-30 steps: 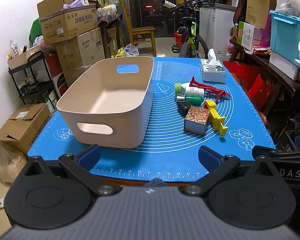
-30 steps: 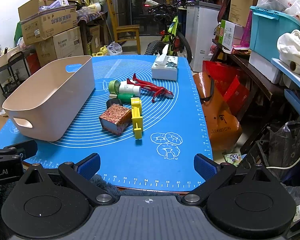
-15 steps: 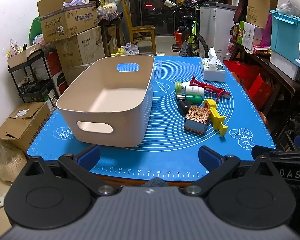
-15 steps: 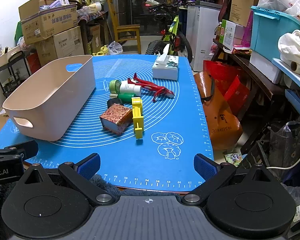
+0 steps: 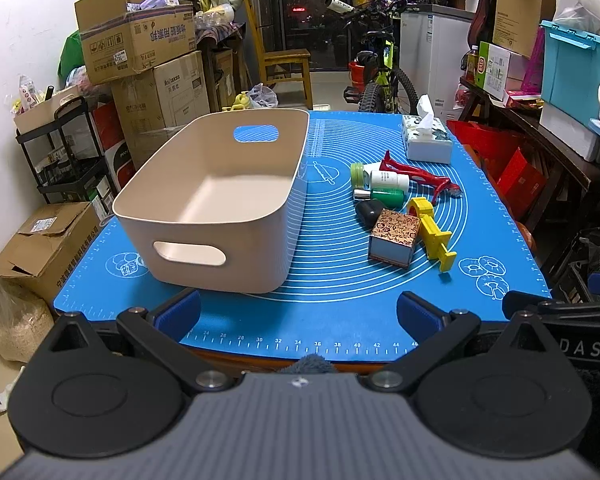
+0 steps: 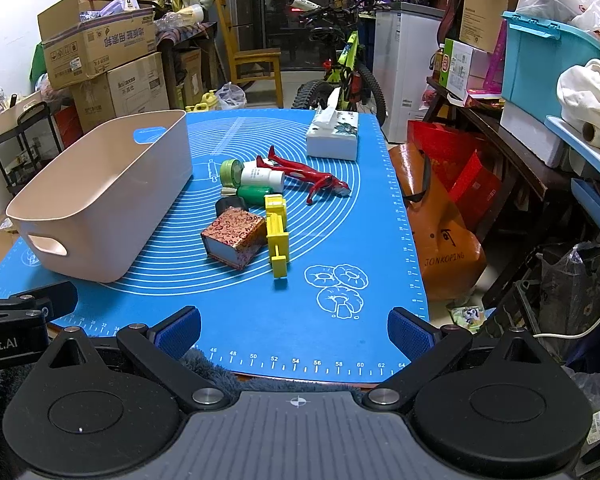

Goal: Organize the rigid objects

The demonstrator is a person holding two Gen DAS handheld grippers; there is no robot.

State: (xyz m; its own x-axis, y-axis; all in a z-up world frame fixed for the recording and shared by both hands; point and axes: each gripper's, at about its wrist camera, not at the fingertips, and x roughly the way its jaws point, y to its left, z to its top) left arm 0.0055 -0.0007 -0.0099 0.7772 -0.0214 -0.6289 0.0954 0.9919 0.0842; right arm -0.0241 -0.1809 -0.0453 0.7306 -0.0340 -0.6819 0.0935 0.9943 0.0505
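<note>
Ahead and slightly left of the left gripper (image 5: 298, 312): an empty beige bin (image 5: 216, 196) on a blue mat (image 5: 332, 280), long axis running straight away from the jaws, near handle slot facing them. Jaws spread wide, blue pads apart, nothing between them, hovering low at the near table edge.

Ahead and right of those same jaws: a loose cluster of small rigid items, well apart from the bin wall. Nearest in the cluster, a patterned box (image 5: 394, 236), touching a yellow clamp (image 5: 432, 232) on its right. Behind these, a black cap (image 5: 369, 212), a green bottle (image 5: 386, 196), a white bottle (image 5: 388, 179) and a red tool (image 5: 416, 174). Farther back, a tissue box (image 5: 426, 144), probably not part of the sorting.

From the right gripper (image 6: 294, 330): cluster almost dead ahead, a touch left of centre; bin far to the left. Yellow clamp lying lengthwise, pointing nearly straight at the jaws, so probably easiest to pinch across its narrow width. Jaws likewise released and empty, held level at the table edge.

Likely judgement: right hand nearer the items, left hand nearer the bin; nothing yet moved inside.
</note>
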